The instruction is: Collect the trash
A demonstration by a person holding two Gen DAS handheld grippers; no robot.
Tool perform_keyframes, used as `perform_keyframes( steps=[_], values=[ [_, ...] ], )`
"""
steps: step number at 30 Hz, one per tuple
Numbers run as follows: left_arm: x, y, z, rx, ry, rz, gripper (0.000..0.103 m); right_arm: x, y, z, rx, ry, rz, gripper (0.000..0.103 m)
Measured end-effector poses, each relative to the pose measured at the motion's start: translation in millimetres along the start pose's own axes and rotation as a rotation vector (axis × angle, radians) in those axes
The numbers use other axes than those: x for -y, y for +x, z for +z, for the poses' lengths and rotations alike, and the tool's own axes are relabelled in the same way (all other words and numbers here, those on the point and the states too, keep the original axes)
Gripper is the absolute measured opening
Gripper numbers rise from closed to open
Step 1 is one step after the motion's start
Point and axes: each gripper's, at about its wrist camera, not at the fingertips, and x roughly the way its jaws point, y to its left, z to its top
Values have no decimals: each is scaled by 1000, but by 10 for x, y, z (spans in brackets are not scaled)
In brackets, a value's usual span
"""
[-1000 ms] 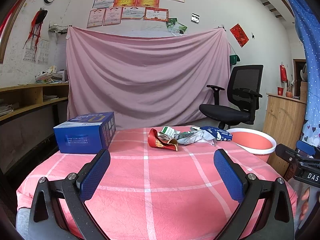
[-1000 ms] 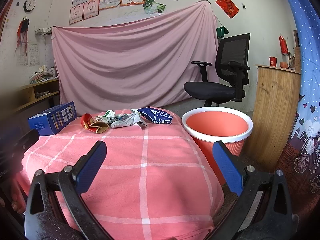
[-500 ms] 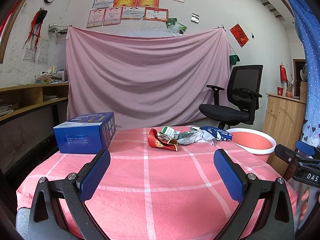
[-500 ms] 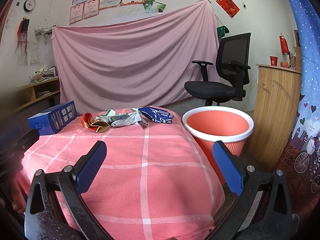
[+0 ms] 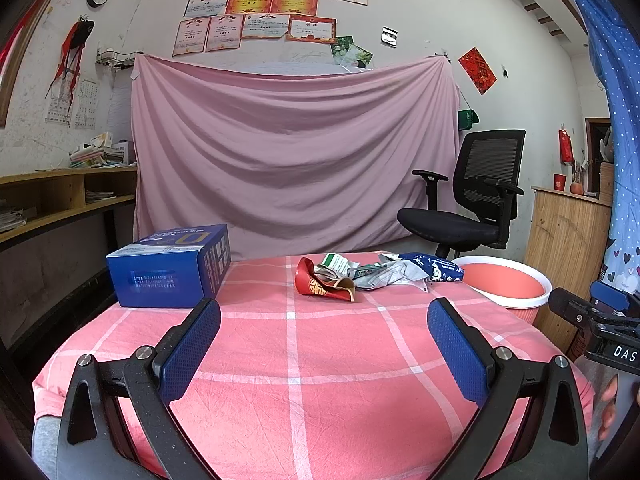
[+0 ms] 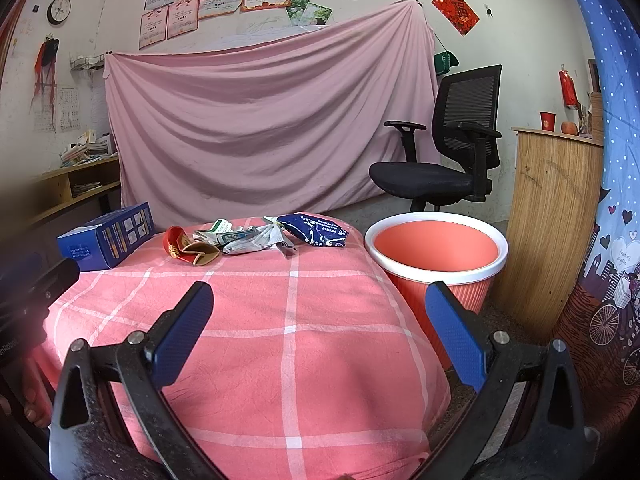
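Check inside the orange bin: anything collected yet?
The orange bin shows only bare inner wall in the right wrist view; its near rim hides the bottom. The wrappers lie on the table.

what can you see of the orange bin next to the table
The orange bin is a round, ribbed tub that looks like plastic, with a white rim. It stands upright on the floor, close against the right side of the table and in front of the wooden cabinet. The inside that shows looks empty.
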Motion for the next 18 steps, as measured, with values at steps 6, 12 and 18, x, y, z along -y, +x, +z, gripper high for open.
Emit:
perform_keyframes(
  steps=[6, 12, 18],
  values=[
    [0, 1, -1, 0, 0, 0, 101, -4, -2, 0, 1, -1, 0, 103],
    [0, 1, -1, 0, 0, 0, 101, -20, 14, -28, 1, 1, 1, 103],
    [0, -2, -3, 1, 0, 0, 101, -3, 11, -16, 0, 1, 1, 103]
  ],
)
